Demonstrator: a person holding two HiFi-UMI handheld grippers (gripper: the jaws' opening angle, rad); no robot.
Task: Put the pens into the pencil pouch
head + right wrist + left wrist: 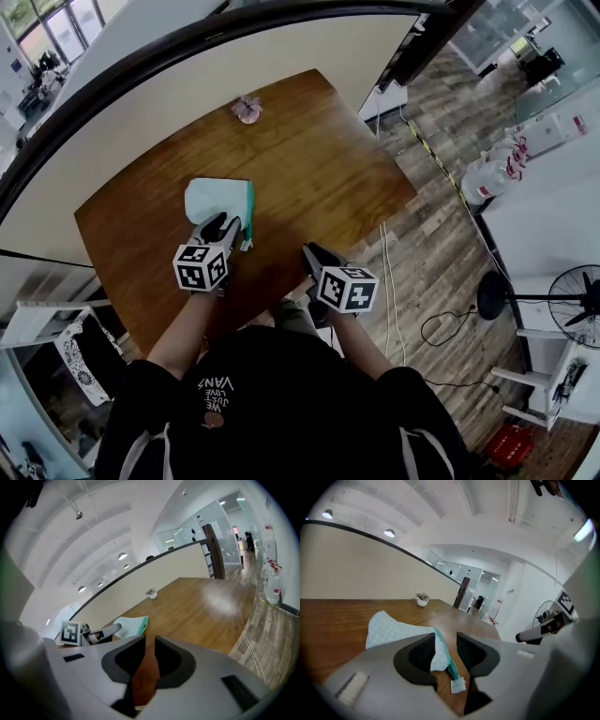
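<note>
Zero pens sighted on table (319, 159); notes pencil pouch (217, 202) lying mid-table, zipper end (449, 665) between spread jaws of left gripper (446, 651), unpinched, probably placed for pulling mouth open; finds right gripper (150, 656) near, jaws narrowly apart, empty, seemingly awaiting a pen.

1. We see the table (319, 169) as brown wood, smooth, with a soft sheen where light falls
2. The pencil pouch (214, 199) looks to us like pale, matt cloth with a fine checked weave; its teal edge band (451, 660) looks woven too
3. We read the left gripper (446, 641) and right gripper (150, 644) as matt grey plastic, their pads (423, 654) dark and ribbed
4. The floor (441, 244) shows grey-brown wood-look planks
</note>
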